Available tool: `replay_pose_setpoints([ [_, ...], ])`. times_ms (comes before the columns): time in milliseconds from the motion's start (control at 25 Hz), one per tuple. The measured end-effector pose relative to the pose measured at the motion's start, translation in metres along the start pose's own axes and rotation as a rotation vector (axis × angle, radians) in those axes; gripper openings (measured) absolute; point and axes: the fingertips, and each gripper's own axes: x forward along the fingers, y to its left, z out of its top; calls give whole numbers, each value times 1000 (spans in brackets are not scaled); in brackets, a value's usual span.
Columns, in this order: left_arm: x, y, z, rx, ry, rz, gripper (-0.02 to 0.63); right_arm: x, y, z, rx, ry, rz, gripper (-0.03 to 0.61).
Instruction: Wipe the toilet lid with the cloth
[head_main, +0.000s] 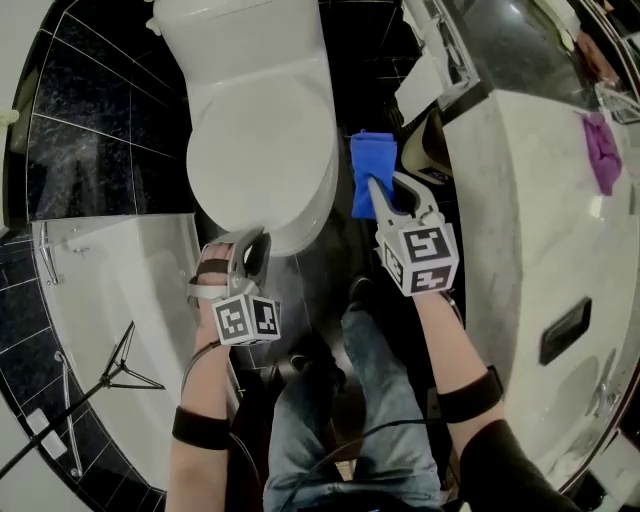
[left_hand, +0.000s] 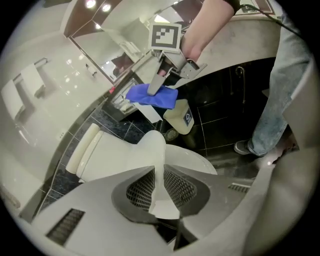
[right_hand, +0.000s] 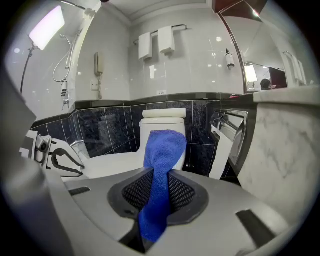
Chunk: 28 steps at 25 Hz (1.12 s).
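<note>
The left gripper (head_main: 252, 245) fingers pinch the toilet lid (head_main: 262, 150) and the right gripper (head_main: 385, 190) fingers pinch the cloth (head_main: 370, 155), probably to wipe next.

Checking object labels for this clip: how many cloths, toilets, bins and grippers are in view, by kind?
Cloths: 2, the blue cloth and the purple cloth
Toilet: 1
Bin: 1
Grippers: 2, the left gripper and the right gripper
Total: 6

Bright light from a panel lamp (right_hand: 47, 24), glare on glossy wall tiles (right_hand: 200, 65), fisheye edges, dark corners.
</note>
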Motion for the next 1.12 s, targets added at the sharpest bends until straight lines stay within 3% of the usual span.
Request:
replay_pose_setpoints([
  [240,-15,60,22,-1,14,46,55,-4,-4,49,2,-3,21,91],
  [760,-17,187,58,-49,71,204,44,-11,-18,110,19,-2,92,91],
  [1120,2,263,64,-36,71,287,44,1,-13,156,2,-18,142,91],
])
